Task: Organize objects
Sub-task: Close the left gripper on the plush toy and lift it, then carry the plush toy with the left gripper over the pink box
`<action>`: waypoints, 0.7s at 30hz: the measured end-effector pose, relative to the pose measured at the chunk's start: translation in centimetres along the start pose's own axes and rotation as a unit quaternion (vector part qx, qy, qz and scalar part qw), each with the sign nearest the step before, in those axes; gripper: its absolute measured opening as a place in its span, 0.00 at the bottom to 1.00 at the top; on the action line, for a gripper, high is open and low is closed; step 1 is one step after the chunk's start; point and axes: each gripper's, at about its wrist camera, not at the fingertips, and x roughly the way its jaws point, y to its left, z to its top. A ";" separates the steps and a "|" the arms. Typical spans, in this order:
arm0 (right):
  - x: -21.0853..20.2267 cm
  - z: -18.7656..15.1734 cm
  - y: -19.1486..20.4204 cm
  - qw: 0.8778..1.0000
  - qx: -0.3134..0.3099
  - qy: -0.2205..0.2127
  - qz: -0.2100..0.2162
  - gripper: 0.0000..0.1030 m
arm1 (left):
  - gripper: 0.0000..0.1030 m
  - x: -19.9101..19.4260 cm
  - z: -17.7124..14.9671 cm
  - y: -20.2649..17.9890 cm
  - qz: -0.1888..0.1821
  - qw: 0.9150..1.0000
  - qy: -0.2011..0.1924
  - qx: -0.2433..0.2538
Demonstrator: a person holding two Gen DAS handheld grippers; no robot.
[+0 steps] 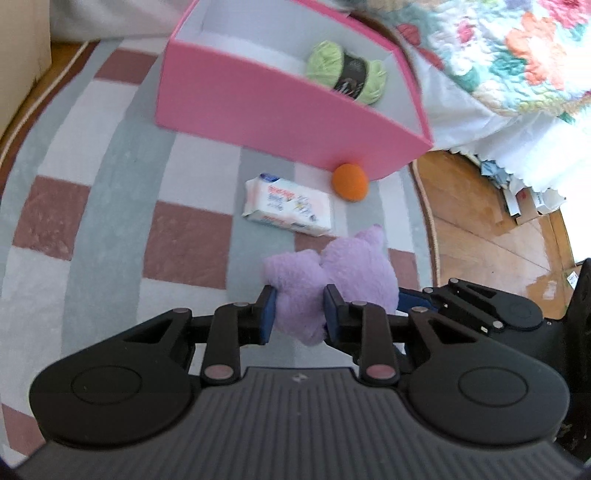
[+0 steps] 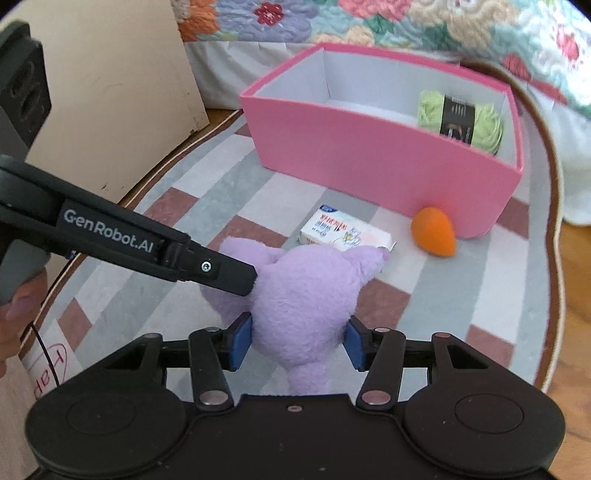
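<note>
A purple plush toy is held by both grippers above the checked rug. My left gripper is shut on one limb of the toy; it shows in the right wrist view as a black arm reaching in from the left. My right gripper is shut on the toy's body. A pink box stands beyond, with a green yarn ball inside. A white tissue pack and an orange sponge lie in front of the box.
A checked rug covers the floor. A bed with a floral quilt stands behind the box. A beige cabinet is at the left. Wooden floor with paper clutter lies to the right.
</note>
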 end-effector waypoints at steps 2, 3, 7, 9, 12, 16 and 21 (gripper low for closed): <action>-0.9 0.1 0.0 1.000 -0.007 -0.006 -0.005 0.57 | 0.26 -0.8 -0.2 -0.9 0.004 1.000 -0.014 0.012; -1.3 0.2 -0.1 1.000 -0.007 -0.009 -0.006 0.57 | 0.26 -1.3 -0.4 -1.6 0.007 0.999 -0.026 0.026; -3.0 0.8 -0.2 1.000 0.000 -0.020 -0.012 0.59 | 0.26 -3.4 -0.7 -4.1 0.014 0.995 -0.065 0.072; -4.2 1.1 0.1 0.999 -0.001 -0.030 -0.016 0.59 | 0.26 -4.6 -0.9 -5.3 0.020 0.992 -0.082 0.090; -5.7 1.5 0.6 0.999 -0.013 -0.044 -0.028 0.59 | 0.26 -6.0 -0.9 -6.5 0.024 0.990 -0.094 0.102; -7.3 2.0 1.2 0.998 -0.026 -0.053 -0.036 0.60 | 0.26 -7.5 -0.5 -7.2 0.019 0.990 -0.093 0.107; -8.9 2.6 1.9 0.996 -0.040 -0.056 -0.048 0.62 | 0.28 -8.6 0.5 -7.3 -0.015 0.991 -0.081 0.110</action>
